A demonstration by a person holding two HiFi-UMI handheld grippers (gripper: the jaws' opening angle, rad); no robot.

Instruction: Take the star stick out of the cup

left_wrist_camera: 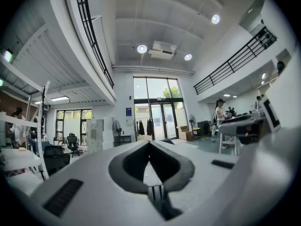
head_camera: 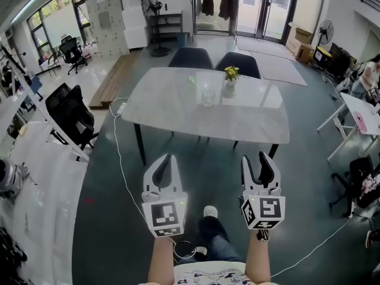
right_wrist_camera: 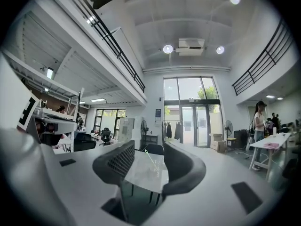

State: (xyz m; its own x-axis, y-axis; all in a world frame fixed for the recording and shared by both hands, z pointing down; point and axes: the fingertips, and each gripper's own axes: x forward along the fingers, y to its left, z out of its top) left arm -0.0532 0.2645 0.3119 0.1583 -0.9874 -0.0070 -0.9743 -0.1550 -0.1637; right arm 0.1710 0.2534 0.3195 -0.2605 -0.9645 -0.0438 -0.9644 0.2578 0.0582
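Note:
A clear glass cup [head_camera: 207,95] stands near the middle of the white marble table [head_camera: 178,108], a good way ahead of both grippers. The thin green star stick [head_camera: 193,80] leans out of the cup to the upper left. My left gripper [head_camera: 170,158] hangs in the air over the floor, short of the table's near edge, with its jaws together and nothing in them; its own view shows the tips [left_wrist_camera: 149,142] meeting. My right gripper [head_camera: 255,157] is beside it and stands open and empty. Between its jaws [right_wrist_camera: 148,146] I see the table, the cup [right_wrist_camera: 155,167] and the stick [right_wrist_camera: 148,155] far off.
A small vase of yellow flowers [head_camera: 230,81] stands just right of the cup. Two dark chairs [head_camera: 190,57] sit behind the table, and a black office chair [head_camera: 70,108] is at the left by a white desk [head_camera: 35,177]. A white cable [head_camera: 118,153] runs over the dark floor.

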